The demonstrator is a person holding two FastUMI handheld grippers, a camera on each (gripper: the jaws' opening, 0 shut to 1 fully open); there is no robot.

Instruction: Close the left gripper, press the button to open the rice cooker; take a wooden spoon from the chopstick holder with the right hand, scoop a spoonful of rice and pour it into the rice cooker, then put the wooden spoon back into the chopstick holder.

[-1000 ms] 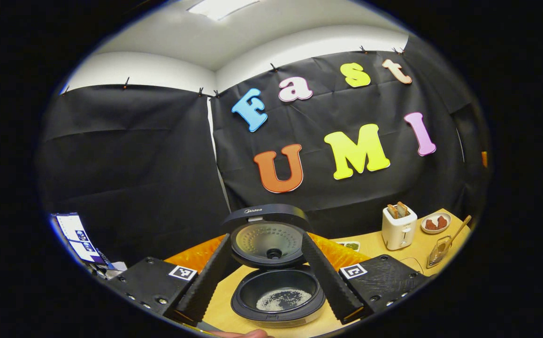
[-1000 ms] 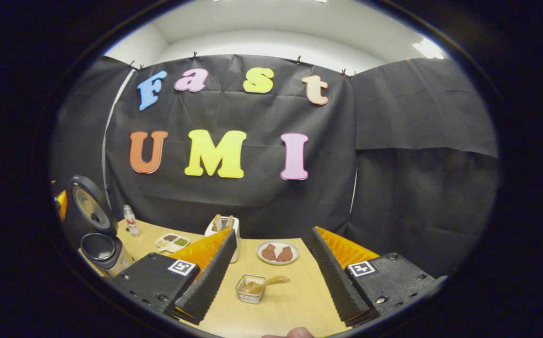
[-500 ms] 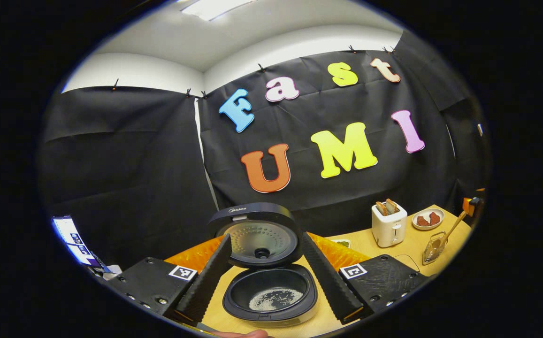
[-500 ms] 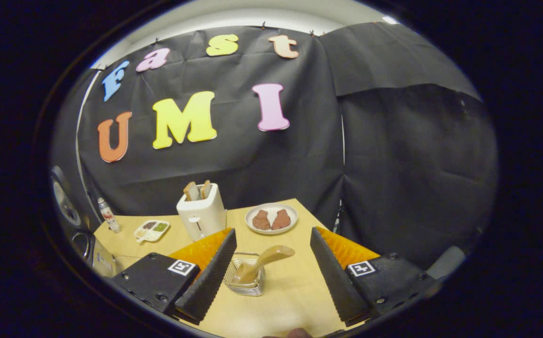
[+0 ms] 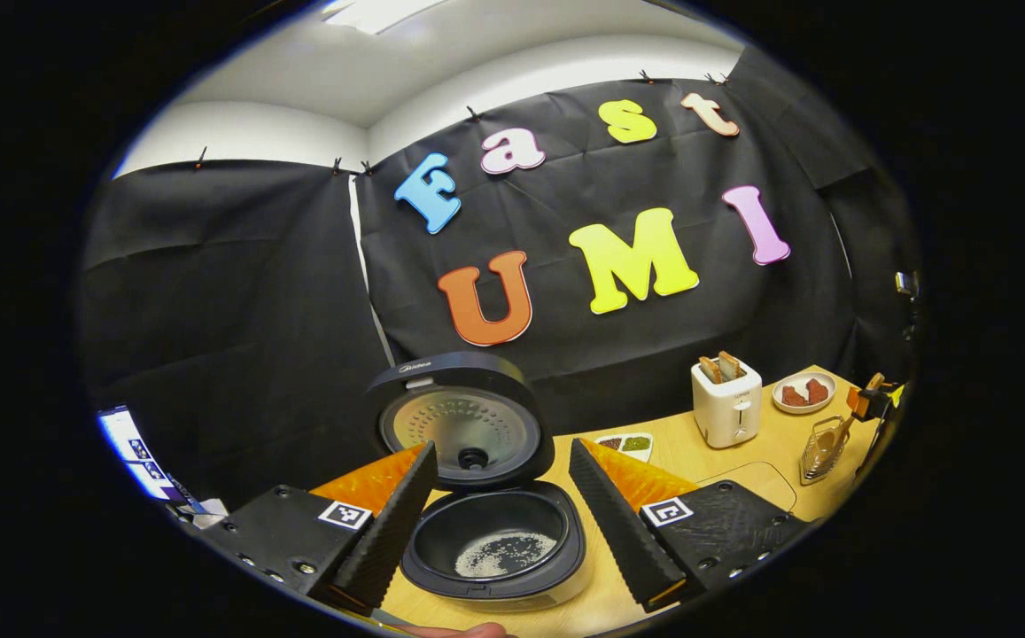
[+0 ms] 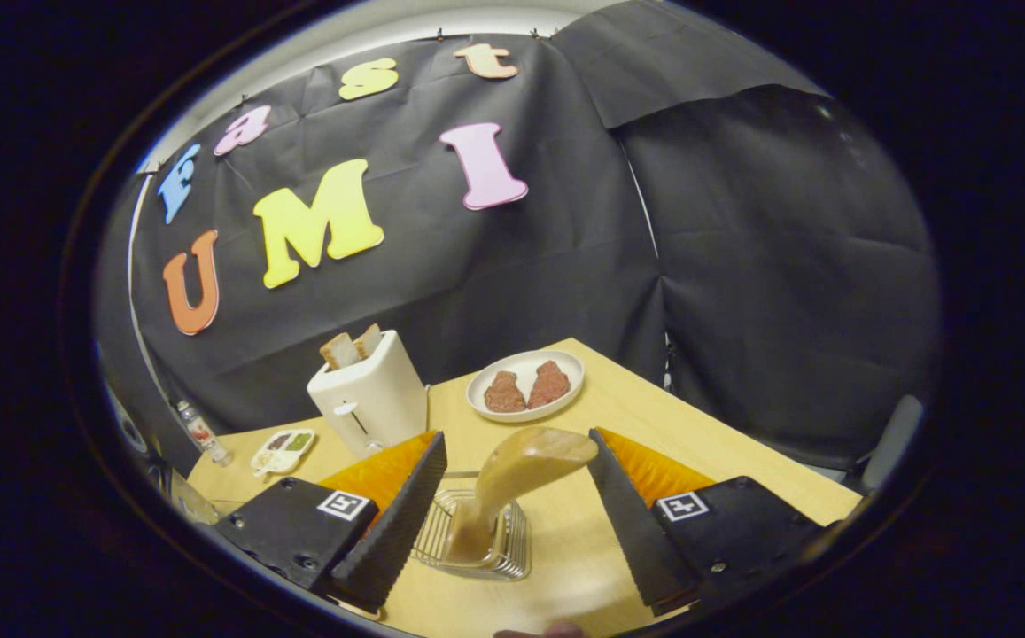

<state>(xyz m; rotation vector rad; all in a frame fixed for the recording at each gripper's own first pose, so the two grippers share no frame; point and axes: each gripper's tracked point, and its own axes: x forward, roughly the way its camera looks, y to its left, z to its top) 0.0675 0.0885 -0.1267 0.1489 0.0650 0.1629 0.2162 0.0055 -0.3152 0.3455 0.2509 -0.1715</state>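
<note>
The right tool (image 6: 516, 518) is spread wide, straddling the wooden spoon (image 6: 512, 483) that stands in the wire chopstick holder (image 6: 477, 536), touching neither. Beyond sit one toaster (image 6: 370, 399) holding two slices and one plate (image 6: 525, 390) with two brown pieces. The left tool (image 5: 503, 523) gapes before the open rice cooker (image 5: 485, 496) on the bench (image 5: 742, 461).

Left tongs (image 5: 503, 523) spread wide, right tongs (image 6: 516, 518) spread wide, both angled downward
</note>
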